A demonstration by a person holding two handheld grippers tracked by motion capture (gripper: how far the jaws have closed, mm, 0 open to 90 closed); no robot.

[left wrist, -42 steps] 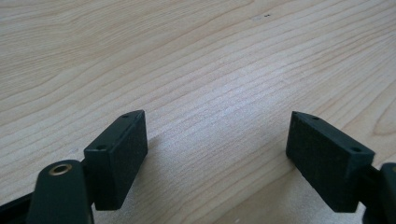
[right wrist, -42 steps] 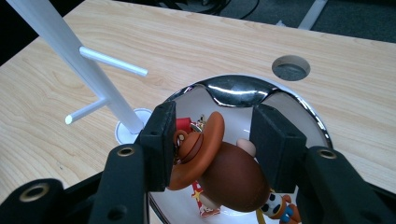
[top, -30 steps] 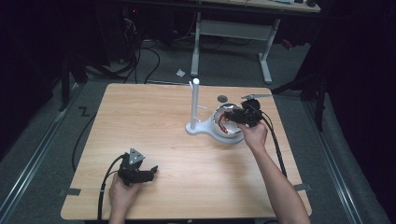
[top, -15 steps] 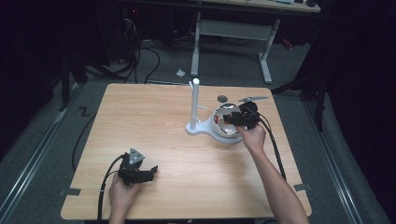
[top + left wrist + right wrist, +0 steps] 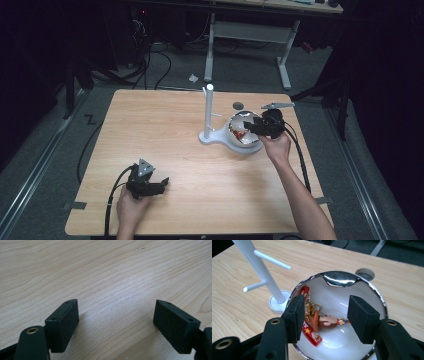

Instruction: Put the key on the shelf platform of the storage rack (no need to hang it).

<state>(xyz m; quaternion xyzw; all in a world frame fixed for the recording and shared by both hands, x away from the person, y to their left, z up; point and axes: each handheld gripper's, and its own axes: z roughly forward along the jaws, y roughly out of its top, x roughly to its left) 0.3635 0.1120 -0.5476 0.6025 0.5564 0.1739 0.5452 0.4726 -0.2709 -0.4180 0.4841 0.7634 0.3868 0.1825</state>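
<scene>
Inspecting right gripper [image 5: 324, 315]: poised over the shiny white bowl with chrome rim [image 5: 372, 290], jaws spread wide, nothing gripped between them.
Right gripper, high view [image 5: 250, 127]: held in the person's right hand [image 5: 276, 147], jaws pointing over the bowl [image 5: 235, 141] from its right side.
Task item: cartoon-figure keychain with brown head, gold ring and red strap [image 5: 322, 321], lying on the bowl floor.
Item relative to right gripper: below and between the two black pads; the red strap runs under the left-hand pad [image 5: 295, 315] as seen in the right gripper view; whether either pad touches it cannot be told.
Item, high view: a small red patch [image 5: 241, 134] inside the bowl, just ahead of the jaw tips.
White peg stand with round base [image 5: 265, 272]: upright, just beside the bowl, left of the right gripper's jaws; two short pegs stick out from its pole.
Stand, high view [image 5: 208, 112]: base touching or all but touching the bowl's rim.
Left gripper [image 5: 115, 320]: jaws wide apart, holding nothing, low over the bare light wooden table [image 5: 105, 270].
Left gripper, high view [image 5: 157, 186]: near the front left of the table [image 5: 150, 130], held in the left hand [image 5: 131, 206], well apart from the bowl.
Grey round grommet in the tabletop [image 5: 365, 273]: beyond the bowl, past the right gripper's jaws.
</scene>
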